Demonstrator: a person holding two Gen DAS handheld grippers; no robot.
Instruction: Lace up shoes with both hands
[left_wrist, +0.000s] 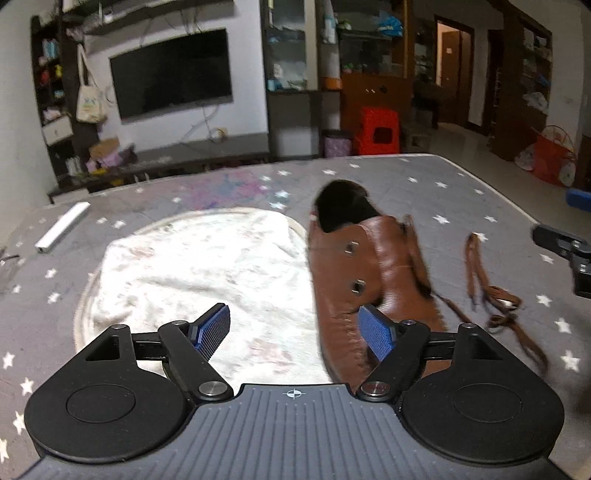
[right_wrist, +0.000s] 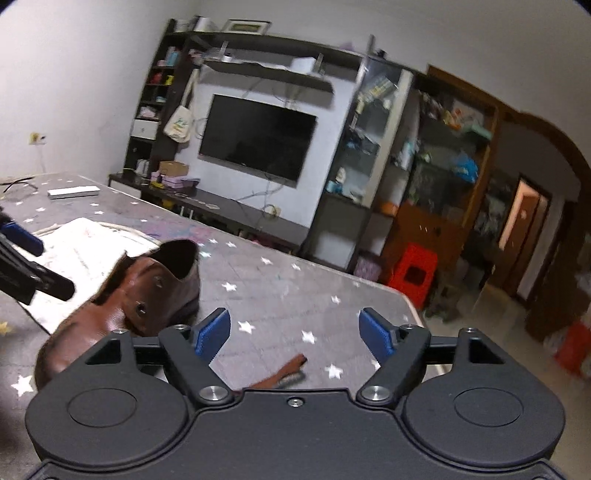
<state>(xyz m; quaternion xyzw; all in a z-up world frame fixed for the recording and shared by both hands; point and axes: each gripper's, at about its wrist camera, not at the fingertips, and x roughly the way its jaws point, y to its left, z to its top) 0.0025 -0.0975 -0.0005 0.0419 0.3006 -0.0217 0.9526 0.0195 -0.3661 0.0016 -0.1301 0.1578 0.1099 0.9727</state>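
A brown leather shoe (left_wrist: 373, 269) lies on the grey star-patterned table (left_wrist: 424, 192), its dark opening facing away, with metal eyelets on its side. Its brown lace (left_wrist: 491, 295) trails loose on the table to its right. My left gripper (left_wrist: 295, 332) is open, its right pad (left_wrist: 376, 332) in front of the shoe's toe end, its left pad over a white cloth (left_wrist: 199, 273). In the right wrist view the shoe (right_wrist: 140, 302) sits at left, and my right gripper (right_wrist: 295, 336) is open above bare table, with a lace end (right_wrist: 288, 373) just below it.
A white bar (left_wrist: 62, 227) lies at the table's far left. The right gripper's edge (left_wrist: 569, 251) shows at the right of the left wrist view. Beyond the table stand a TV (left_wrist: 171, 74), shelves and a red stool (left_wrist: 378, 131).
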